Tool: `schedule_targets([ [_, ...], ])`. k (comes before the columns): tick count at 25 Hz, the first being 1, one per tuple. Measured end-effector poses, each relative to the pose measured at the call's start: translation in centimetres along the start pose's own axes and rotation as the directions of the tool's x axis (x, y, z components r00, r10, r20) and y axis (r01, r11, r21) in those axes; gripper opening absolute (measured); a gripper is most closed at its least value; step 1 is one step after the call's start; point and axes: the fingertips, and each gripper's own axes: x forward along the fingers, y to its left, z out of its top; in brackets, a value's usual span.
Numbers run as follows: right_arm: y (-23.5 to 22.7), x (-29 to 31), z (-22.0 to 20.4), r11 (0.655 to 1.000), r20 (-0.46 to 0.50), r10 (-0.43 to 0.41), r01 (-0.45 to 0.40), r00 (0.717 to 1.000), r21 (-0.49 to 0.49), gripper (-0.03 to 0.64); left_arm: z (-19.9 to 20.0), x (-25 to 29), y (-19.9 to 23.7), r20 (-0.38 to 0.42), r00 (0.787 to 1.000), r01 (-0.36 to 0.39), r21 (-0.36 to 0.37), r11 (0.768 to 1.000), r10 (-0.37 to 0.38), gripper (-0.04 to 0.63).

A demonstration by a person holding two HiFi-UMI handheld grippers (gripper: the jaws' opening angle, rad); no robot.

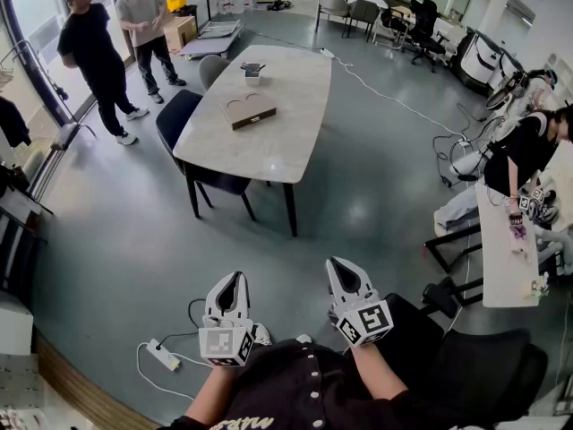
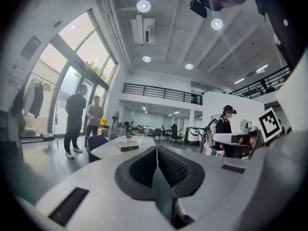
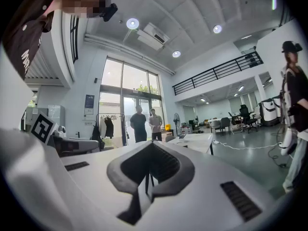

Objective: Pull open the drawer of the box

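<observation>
- The counter [image 1: 291, 133] is a long pale slab with rounded corners and a stone-like sheen, on dark legs. It stands well apart from me across the grey floor.
- My left claw [image 1: 235, 280] and right claw [image 1: 337, 267] are white shells with black ribbed pads. Each has its jaws pressed together on nothing.
- The box [image 1: 250, 111] is flat, brown and rectangular, near the counter's left long edge, about midway along. Its drawer is too small to make out.
- A small container [image 1: 252, 72] sits near the counter's far end, its contents unclear.
</observation>
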Motion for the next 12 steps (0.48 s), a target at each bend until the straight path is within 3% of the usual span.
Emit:
schedule_targets([
  [12, 0.18, 0.99, 0.04, 1.0, 0.003, 0.004, -0.004, 1.0, 0.003, -0.005, -0.01, 0.69, 0.65, 0.008, 1.0, 0.005, -0.007, 1.0, -0.005, 0.018],
])
